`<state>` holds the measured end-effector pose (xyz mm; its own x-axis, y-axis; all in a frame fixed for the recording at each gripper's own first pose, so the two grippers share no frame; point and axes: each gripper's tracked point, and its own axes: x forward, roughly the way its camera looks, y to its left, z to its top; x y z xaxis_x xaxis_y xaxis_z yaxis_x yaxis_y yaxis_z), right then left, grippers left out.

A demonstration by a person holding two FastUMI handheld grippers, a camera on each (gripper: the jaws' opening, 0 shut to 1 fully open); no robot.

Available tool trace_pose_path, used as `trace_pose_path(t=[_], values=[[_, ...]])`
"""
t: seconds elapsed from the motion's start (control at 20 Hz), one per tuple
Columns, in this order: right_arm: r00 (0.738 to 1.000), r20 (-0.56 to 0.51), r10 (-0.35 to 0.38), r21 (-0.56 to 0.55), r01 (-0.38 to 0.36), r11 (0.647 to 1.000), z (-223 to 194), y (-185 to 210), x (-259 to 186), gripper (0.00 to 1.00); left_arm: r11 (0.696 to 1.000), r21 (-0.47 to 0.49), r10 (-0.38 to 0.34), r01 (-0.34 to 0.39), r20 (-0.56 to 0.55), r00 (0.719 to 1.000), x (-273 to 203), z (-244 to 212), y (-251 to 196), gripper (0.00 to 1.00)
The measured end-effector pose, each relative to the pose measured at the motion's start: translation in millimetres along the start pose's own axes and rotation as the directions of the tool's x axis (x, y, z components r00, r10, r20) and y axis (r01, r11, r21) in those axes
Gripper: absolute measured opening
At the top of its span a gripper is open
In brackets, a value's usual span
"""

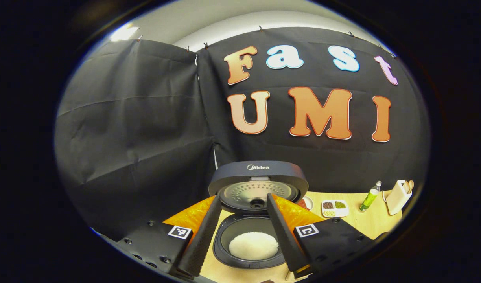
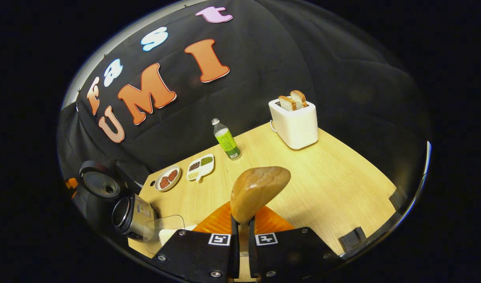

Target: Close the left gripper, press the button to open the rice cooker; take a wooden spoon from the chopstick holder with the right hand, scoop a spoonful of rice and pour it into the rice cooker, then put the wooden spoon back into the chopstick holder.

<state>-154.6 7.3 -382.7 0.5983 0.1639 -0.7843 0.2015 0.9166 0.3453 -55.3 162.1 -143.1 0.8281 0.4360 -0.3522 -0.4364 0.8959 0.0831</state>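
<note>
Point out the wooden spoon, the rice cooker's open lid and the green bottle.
wooden spoon (image 2: 259, 192): right gripper view, on the bowl of the spoon.
rice cooker lid (image 1: 258, 171): left gripper view, on the raised lid's outer edge.
green bottle (image 2: 226, 140): right gripper view, on its body.

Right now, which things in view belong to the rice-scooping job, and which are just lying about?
In the job:
- rice cooker, lid up, rice in the pot
- wooden spoon, clamped in the right gripper
- chopstick holder
- left gripper, open

Lying about:
- toaster with bread
- green bottle
- divided dish of beans
- round plate
</note>
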Motion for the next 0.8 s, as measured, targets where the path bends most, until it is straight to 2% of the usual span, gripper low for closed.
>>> trace_pose_path(t=[0.25,0.3,0.45,0.5,0.6,0.65,0.7,0.75,0.8], values=[[0.999,-0.021,-0.036,0.009,0.036,0.999,-19.2,-1.9,12.9,0.09,1.000,0.010,0.004,-0.004,0.012,1.000,2.6,6.9,7.1,0.76],[0.999,-0.023,-0.040,0.003,0.040,0.999,-20.8,-0.3,14.7,0.08,1.000,0.002,-0.002,0.002,0.007,1.000,3.8,5.0,7.4,0.81],[0.998,-0.044,-0.055,-0.023,0.054,0.998,-30.0,-0.9,22.3,0.09,1.000,-0.012,0.001,-0.001,0.008,1.000,8.9,9.6,11.5,0.81],[0.997,-0.057,-0.059,-0.025,0.057,0.998,-34.8,-1.7,23.2,0.09,1.000,-0.015,-0.001,0.001,0.015,1.000,11.1,13.5,12.7,0.76],[0.994,-0.087,-0.065,-0.019,0.064,0.998,-45.0,-4.4,27.2,0.09,1.000,-0.020,0.003,-0.002,0.031,0.999,16.6,22.9,15.7,0.76],[0.993,-0.096,-0.071,-0.015,0.070,0.997,-48.4,-6.0,27.0,0.09,1.000,-0.029,-0.001,0.002,0.039,0.999,20.9,28.7,17.3,0.81],[0.991,-0.105,-0.082,-0.009,0.081,0.997,-51.3,-8.6,27.7,0.09,0.999,-0.040,-0.004,0.006,0.045,0.999,25.9,34.4,17.5,0.81],[0.990,-0.111,-0.089,-0.006,0.089,0.996,-51.3,-10.7,26.3,0.09,0.999,-0.044,-0.015,0.017,0.055,0.998,31.5,40.1,17.2,0.75],[0.989,-0.114,-0.092,0.000,0.093,0.996,-52.2,-11.8,24.3,0.11,0.998,-0.045,-0.039,0.042,0.056,0.998,39.5,46.3,14.7,0.87]])
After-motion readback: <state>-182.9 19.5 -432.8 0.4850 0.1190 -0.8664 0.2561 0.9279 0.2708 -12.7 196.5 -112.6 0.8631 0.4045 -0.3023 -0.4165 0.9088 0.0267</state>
